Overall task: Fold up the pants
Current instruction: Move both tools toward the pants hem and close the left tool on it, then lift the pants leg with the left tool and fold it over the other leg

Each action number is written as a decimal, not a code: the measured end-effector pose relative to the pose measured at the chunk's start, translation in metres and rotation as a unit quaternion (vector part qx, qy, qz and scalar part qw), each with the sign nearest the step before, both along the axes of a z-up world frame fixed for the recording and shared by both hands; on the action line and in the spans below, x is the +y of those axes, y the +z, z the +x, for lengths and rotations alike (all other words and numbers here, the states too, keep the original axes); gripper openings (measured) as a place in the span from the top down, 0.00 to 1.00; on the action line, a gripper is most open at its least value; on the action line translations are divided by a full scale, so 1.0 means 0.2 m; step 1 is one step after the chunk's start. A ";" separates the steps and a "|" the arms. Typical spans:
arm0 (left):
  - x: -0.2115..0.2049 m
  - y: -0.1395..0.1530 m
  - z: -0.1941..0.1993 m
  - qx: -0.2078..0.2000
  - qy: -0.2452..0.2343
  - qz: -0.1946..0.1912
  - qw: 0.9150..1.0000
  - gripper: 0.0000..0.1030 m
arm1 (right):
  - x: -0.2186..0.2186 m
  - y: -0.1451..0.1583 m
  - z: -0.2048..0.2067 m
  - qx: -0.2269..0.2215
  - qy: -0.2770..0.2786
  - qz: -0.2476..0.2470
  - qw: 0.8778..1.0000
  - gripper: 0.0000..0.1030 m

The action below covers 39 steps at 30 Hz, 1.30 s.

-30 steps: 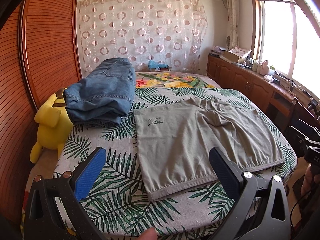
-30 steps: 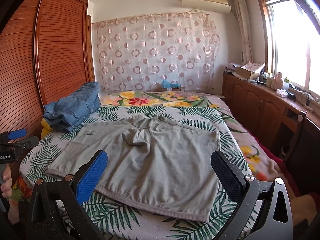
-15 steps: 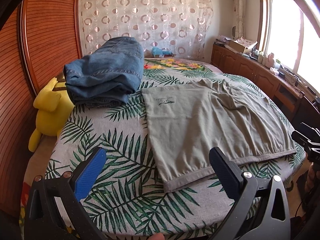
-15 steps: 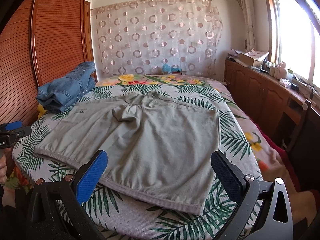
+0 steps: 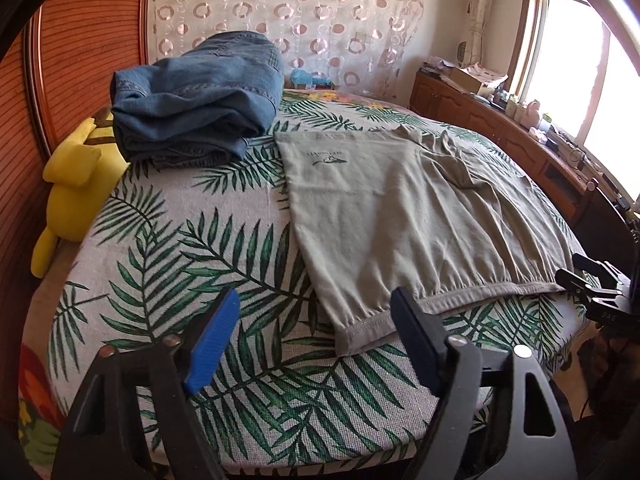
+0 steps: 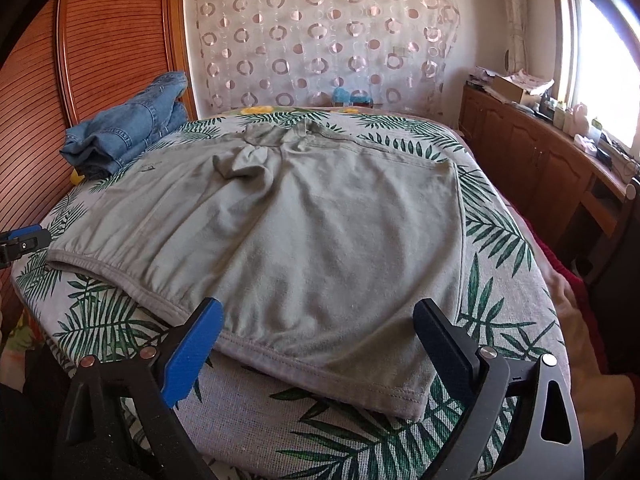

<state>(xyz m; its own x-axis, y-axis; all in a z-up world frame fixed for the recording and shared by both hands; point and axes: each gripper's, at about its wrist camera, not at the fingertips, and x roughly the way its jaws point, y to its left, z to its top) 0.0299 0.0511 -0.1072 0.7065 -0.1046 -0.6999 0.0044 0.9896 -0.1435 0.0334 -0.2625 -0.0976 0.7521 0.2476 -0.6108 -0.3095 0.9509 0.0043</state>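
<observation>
Grey-green shorts (image 5: 404, 216) lie spread flat on the leaf-print bed, waistband toward me; they also show in the right wrist view (image 6: 304, 236). My left gripper (image 5: 316, 316) is open and empty, low over the bed at the shorts' near left waistband corner (image 5: 352, 336). My right gripper (image 6: 318, 328) is open and empty, just above the near right part of the waistband (image 6: 360, 384). The right gripper also appears at the right edge of the left wrist view (image 5: 592, 284), and the left gripper at the left edge of the right wrist view (image 6: 24, 240).
A pile of folded blue jeans (image 5: 196, 96) sits at the bed's far left, beside a yellow plush toy (image 5: 76, 184). A wooden sliding wardrobe (image 6: 100, 64) stands on the left, wooden cabinets (image 6: 532, 156) under the window on the right.
Both grippers have moved forward and down toward the shorts' waistband; the bed now fills more of each view. Both stay open.
</observation>
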 end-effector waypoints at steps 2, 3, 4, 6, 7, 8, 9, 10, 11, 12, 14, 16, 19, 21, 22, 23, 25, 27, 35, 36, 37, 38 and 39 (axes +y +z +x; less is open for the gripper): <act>0.00 -0.01 0.00 0.006 -0.006 -0.007 1.000 0.38 | -0.02 -0.01 -0.02 0.004 -0.002 -0.001 1.000 0.07; -0.01 -0.02 0.00 0.006 -0.010 -0.009 1.000 0.42 | -0.03 -0.02 -0.02 0.006 -0.003 -0.002 1.000 0.07; -0.01 -0.02 0.00 0.006 -0.013 -0.010 1.000 0.45 | -0.03 -0.02 -0.03 0.003 -0.002 -0.002 1.000 0.07; -0.02 -0.03 0.00 0.008 -0.019 -0.012 1.000 0.54 | -0.03 -0.01 -0.07 0.000 0.000 -0.006 1.000 0.07; -0.03 -0.03 -0.01 0.010 -0.023 -0.013 1.000 0.55 | -0.04 0.00 -0.07 -0.001 0.002 -0.006 1.000 0.07; -0.03 -0.04 -0.01 0.012 -0.025 -0.012 1.000 0.57 | -0.04 0.00 -0.08 -0.002 0.003 -0.007 1.000 0.07; -0.03 -0.05 -0.01 0.014 -0.026 -0.012 0.999 0.60 | -0.04 0.00 -0.09 -0.002 0.004 -0.008 1.000 0.07; -0.03 -0.05 -0.02 0.015 -0.028 -0.012 0.999 0.60 | -0.04 0.01 -0.10 -0.002 0.005 -0.009 1.000 0.07; -0.03 -0.05 -0.02 0.013 -0.028 -0.010 0.999 0.61 | -0.04 0.00 -0.10 -0.003 0.006 -0.009 1.000 0.07; -0.03 -0.05 -0.02 0.014 -0.029 -0.009 0.999 0.61 | -0.03 0.00 -0.10 -0.003 0.006 -0.010 1.000 0.07; -0.04 -0.05 -0.03 0.013 -0.030 -0.006 0.999 0.61 | -0.04 0.00 -0.11 -0.004 0.008 -0.011 1.000 0.07; -0.04 -0.05 -0.03 0.013 -0.033 -0.005 0.999 0.63 | -0.04 0.00 -0.11 -0.004 0.009 -0.011 1.000 0.07; -0.05 -0.05 -0.03 0.013 -0.048 -0.014 0.999 0.79 | -0.03 0.01 -0.08 -0.003 0.010 -0.013 1.000 0.07; -0.05 -0.05 -0.03 0.015 -0.052 -0.017 0.998 0.89 | -0.04 0.01 -0.07 -0.003 0.011 -0.013 1.000 0.07; -0.05 -0.04 -0.03 0.015 -0.052 -0.013 0.998 0.91 | -0.03 0.01 -0.07 -0.003 0.012 -0.014 1.000 0.07; -0.05 -0.03 -0.02 0.014 -0.054 -0.014 0.998 0.93 | -0.03 0.01 -0.06 -0.003 0.012 -0.015 1.000 0.07; -0.04 0.00 -0.03 0.005 -0.055 -0.019 0.998 0.94 | -0.01 0.01 -0.04 -0.004 0.012 -0.016 1.000 0.07; -0.05 0.05 -0.03 -0.005 -0.060 -0.020 0.998 0.94 | -0.01 0.01 -0.04 -0.004 0.012 -0.016 1.000 0.07; -0.17 0.21 0.02 -0.043 -0.098 -0.012 0.994 0.94 | -0.04 0.05 -0.02 -0.001 0.016 0.016 1.000 0.29; -0.19 0.23 0.03 -0.047 -0.105 -0.013 0.993 0.94 | -0.05 0.06 -0.02 -0.001 0.016 0.022 1.000 0.31; -0.21 0.25 0.04 -0.050 -0.111 -0.012 0.992 0.94 | -0.06 0.07 -0.02 -0.001 0.015 0.027 1.000 0.32; -0.23 0.26 0.06 -0.053 -0.116 -0.012 0.992 0.94 | -0.07 0.08 -0.03 -0.002 0.015 0.031 0.999 0.32; -0.25 0.28 0.07 -0.056 -0.121 -0.011 0.991 0.94 | -0.07 0.09 -0.03 -0.005 0.015 0.030 0.999 0.32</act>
<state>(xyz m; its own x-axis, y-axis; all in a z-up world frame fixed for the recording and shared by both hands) 0.0431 0.0006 -0.0519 0.7318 -0.2960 -0.6139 0.2591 0.9540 -0.1511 0.0272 -0.2772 -0.0790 0.7498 0.3059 -0.5867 -0.3373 0.9396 0.0588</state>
